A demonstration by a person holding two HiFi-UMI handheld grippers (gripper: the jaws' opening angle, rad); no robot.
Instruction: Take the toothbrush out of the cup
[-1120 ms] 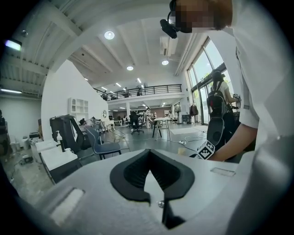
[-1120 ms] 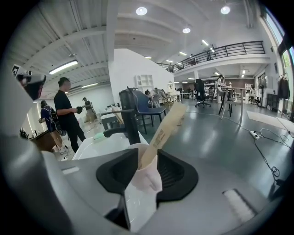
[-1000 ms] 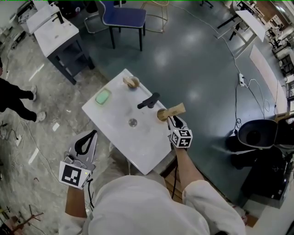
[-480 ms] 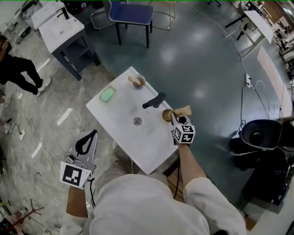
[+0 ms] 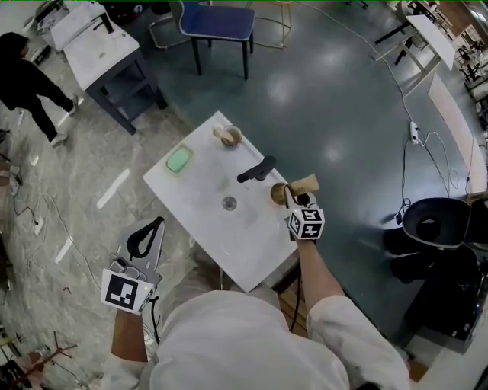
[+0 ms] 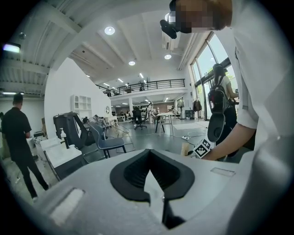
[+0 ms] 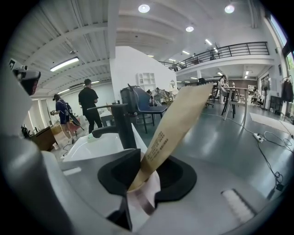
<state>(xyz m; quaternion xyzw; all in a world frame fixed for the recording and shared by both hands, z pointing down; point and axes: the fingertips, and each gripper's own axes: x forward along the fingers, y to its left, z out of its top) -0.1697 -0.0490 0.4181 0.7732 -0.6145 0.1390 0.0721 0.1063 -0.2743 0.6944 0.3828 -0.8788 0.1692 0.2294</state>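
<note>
A tan cup stands at the right edge of the white basin top. A toothbrush in a brown paper sleeve leans out of it to the right. My right gripper is at the cup. In the right gripper view the sleeve rises from between the jaws of my right gripper, which are closing; it lies against the left pad, with a gap to the right pad. My left gripper hangs off the basin's left side, shut and empty.
A black faucet stands just left of the cup, with a drain below it. A green soap and a second small cup sit at the far end. Beyond are a blue chair, another basin stand and a person.
My right gripper has edged in closer to the cup and the sleeve. The person at the left has walked further away. My left gripper has stayed put.
</note>
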